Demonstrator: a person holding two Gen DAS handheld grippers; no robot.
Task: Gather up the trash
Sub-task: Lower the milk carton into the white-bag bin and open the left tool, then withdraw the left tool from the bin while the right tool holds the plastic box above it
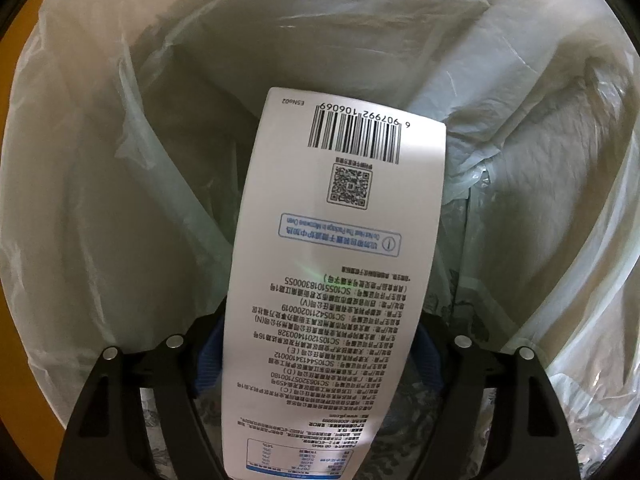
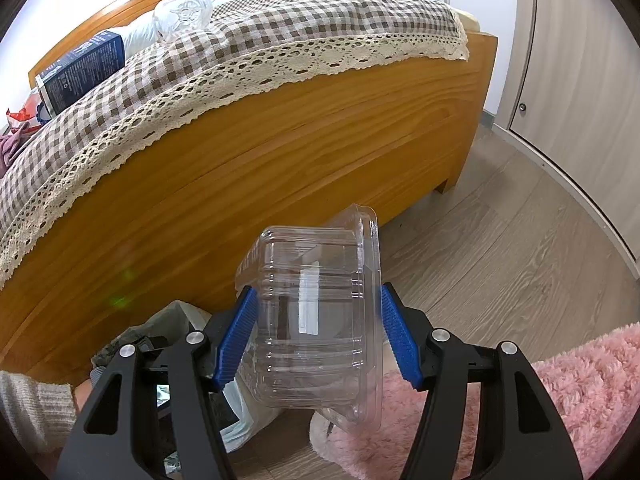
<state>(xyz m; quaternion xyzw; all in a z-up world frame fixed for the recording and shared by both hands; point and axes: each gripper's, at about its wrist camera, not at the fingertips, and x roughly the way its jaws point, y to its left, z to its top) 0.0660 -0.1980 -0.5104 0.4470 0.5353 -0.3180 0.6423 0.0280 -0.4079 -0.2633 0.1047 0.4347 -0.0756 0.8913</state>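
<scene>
Best to let the carton [image 1: 336, 280] go only once it hangs well inside the bin liner [image 1: 100, 200], clear of its rim — the left gripper [image 1: 320, 364] points down into the bag with the carton between its blue pads, though whether they pinch it I cannot tell. The right gripper [image 2: 316, 336] is clenched on a clear plastic container [image 2: 316, 320] above the floor [image 2: 500, 248], beside the bed [image 2: 280, 152].
</scene>
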